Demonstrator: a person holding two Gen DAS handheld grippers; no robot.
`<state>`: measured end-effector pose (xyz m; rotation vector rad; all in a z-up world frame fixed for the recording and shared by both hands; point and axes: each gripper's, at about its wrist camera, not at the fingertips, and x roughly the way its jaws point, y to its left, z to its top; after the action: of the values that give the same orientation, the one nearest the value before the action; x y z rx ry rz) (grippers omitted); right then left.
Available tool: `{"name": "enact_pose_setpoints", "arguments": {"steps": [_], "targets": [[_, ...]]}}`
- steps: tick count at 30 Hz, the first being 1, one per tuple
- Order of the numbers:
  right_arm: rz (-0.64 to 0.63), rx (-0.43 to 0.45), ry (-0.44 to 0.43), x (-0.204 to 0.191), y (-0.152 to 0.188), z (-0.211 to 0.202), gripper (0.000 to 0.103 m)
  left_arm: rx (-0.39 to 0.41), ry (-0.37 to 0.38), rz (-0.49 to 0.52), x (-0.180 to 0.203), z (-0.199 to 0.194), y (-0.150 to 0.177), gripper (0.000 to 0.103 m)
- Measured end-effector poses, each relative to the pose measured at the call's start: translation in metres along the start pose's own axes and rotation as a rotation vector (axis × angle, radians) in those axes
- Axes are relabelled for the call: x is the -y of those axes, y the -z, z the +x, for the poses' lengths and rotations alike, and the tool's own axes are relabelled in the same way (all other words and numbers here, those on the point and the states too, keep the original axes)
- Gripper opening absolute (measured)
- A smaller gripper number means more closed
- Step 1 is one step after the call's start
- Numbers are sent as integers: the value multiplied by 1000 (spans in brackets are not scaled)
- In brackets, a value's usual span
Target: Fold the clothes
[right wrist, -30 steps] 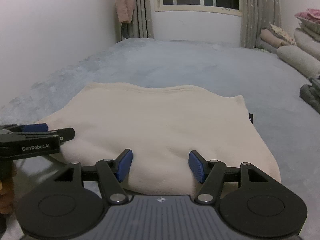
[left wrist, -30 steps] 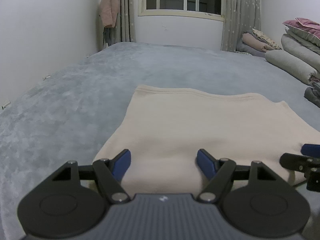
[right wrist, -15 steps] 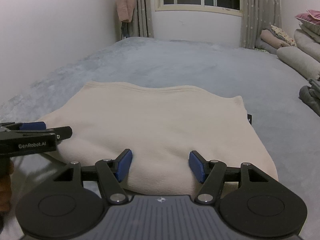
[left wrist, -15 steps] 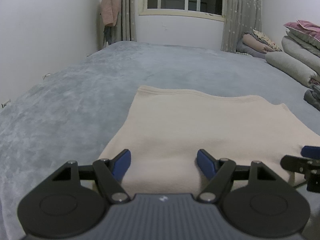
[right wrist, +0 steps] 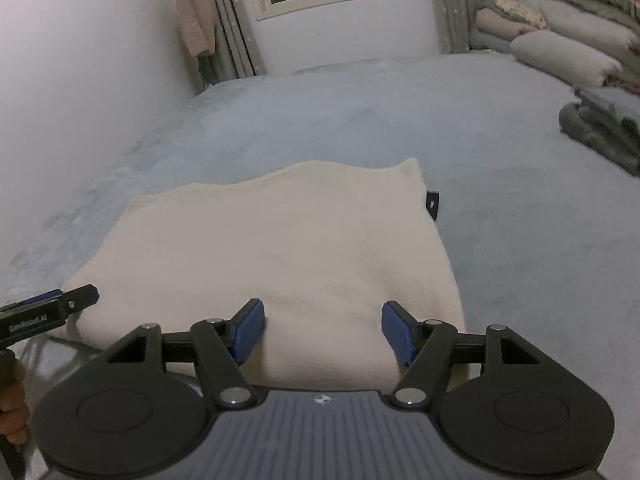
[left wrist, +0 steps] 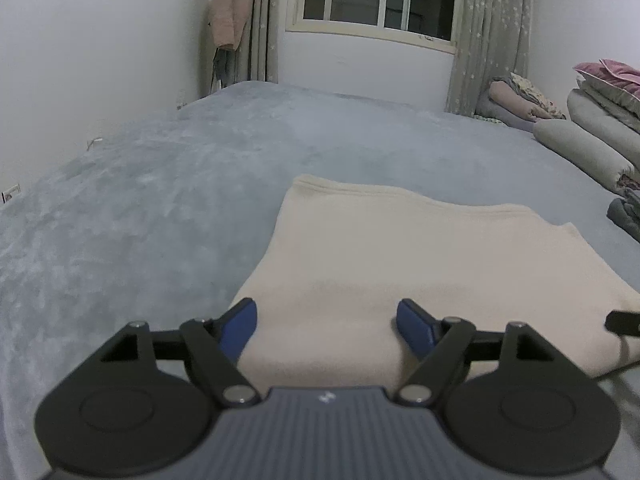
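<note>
Cream garment [left wrist: 400, 264] folded flat on the grey bed [left wrist: 160, 208]; we hold both claws over its near edge.

Our left gripper [left wrist: 326, 326] and right gripper [right wrist: 322, 330] have their jaws apart and opening wider, the near fold lying between the blue pads, which do not press on it. Compared with a second ago, the right view has rolled and slid sideways toward the garment's right edge, while the left view is nearly unchanged. We judge the fold released and the piece close to finished.
</note>
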<state>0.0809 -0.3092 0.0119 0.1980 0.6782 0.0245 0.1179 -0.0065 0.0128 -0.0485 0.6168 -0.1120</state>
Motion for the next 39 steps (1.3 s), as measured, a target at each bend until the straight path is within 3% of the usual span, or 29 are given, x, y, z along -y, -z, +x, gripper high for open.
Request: {"name": "enact_pose_setpoints", "arguments": {"steps": [9,13,18,22,26,32,36,39], "targets": [[6,7,45,3,-11,-10,64,22,3,-123,-21,-16,-15,76],[28,-4,41,10,-12,-8,64,-11,26,-180,-30,-9,-11,75],[-17,-8,57,3,-5,-5,65,-59,-15,-119,-21,8,1,75],[8,12,57,6,-7,-15,65,-34,-34,-124,-21,-6,-7,75],[22,45,115,6,-12,-31,65,17,-44,-71,-13,-31,-14,75],[108,-21,150,25,7,-43,66,29,29,-16,6,-58,-4,76],[273,-32,98,47,13,-41,70,28,-23,123,33,-46,6,77],[275,-33,106,45,12,-39,74,-12,-55,149,36,-29,16,80]]}}
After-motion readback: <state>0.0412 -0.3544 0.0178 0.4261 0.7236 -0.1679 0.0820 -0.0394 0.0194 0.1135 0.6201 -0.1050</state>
